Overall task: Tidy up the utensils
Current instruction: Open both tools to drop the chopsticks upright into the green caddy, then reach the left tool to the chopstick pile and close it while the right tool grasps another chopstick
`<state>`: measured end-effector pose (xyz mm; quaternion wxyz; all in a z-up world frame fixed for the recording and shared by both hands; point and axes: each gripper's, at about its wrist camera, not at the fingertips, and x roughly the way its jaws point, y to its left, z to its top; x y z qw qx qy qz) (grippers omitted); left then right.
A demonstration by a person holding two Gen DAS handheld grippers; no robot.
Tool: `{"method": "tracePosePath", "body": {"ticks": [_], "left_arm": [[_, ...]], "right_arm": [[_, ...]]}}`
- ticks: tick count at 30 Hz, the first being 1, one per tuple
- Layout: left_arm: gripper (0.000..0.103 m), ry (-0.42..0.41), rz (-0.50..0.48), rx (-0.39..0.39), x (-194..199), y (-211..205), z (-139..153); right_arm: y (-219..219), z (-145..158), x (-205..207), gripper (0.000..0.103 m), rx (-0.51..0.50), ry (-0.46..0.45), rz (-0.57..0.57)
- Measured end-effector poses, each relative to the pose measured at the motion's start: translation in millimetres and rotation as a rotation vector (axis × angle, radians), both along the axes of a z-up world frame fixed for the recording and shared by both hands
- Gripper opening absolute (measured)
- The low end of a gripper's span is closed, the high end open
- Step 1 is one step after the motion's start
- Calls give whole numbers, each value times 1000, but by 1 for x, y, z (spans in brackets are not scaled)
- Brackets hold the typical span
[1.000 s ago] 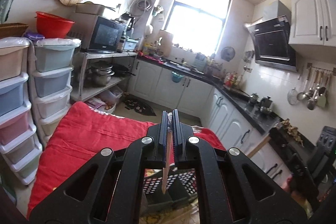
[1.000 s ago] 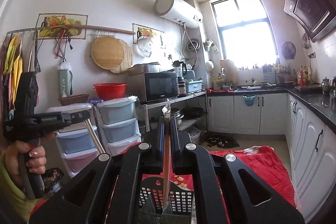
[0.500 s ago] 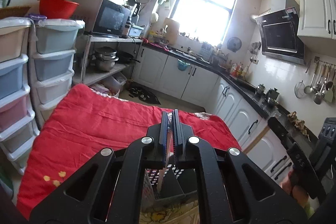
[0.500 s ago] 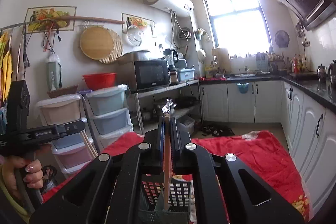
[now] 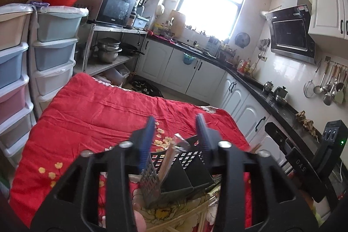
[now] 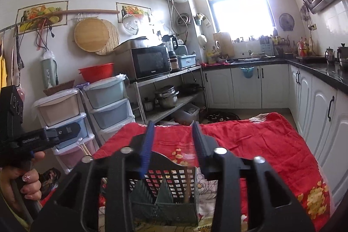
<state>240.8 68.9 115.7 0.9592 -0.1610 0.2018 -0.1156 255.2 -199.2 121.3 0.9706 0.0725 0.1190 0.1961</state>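
Observation:
A dark slotted utensil basket (image 5: 184, 169) (image 6: 165, 192) stands on the red cloth just below both grippers. My left gripper (image 5: 175, 121) hangs over it with its jaws opening. A wrapped wooden chopstick (image 5: 169, 152) stands loose between the jaws, its lower end in the basket and clear of the pads. My right gripper (image 6: 172, 125) also has its jaws opening, and a blurred chopstick (image 6: 187, 169) drops free into the basket's right compartment. Each gripper shows at the edge of the other's view, held by a hand (image 6: 28, 184).
The red flowered cloth (image 5: 104, 114) covers the table. More chopsticks (image 5: 202, 212) lie on it near the basket. Stacked plastic drawers (image 5: 52, 49) stand to the left. White cabinets with a black counter (image 5: 252, 84) run behind and to the right.
Both grippers have come down toward the basket and opened. The chopstick each one pinched now sits loose between the spread fingers.

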Motion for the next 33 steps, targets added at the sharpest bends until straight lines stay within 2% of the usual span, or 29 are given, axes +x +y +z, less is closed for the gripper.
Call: {"method": "tracePosePath", "body": {"ticks": [1, 3, 4, 12, 16, 33], "left_arm": [[38, -1, 4, -1, -1, 1, -1], [52, -7, 21, -5, -7, 3, -2], [55, -11, 28, -6, -9, 4, -2], [91, -66, 78, 38, -33, 4, 4], [92, -79, 88, 54, -43, 3, 5], [92, -76, 110, 28, -77, 13, -6]], "right_arm": [[-1, -1, -2, 40, -3, 1, 0], [-2, -2, -5, 45, -8, 5, -6], [-3, -3, -7, 47, -11, 6, -10], [-6, -6, -22, 53, -55, 3, -30], [-6, -7, -31, 56, -71, 1, -32], [-4, -8, -75, 60, -112, -8, 0]]}}
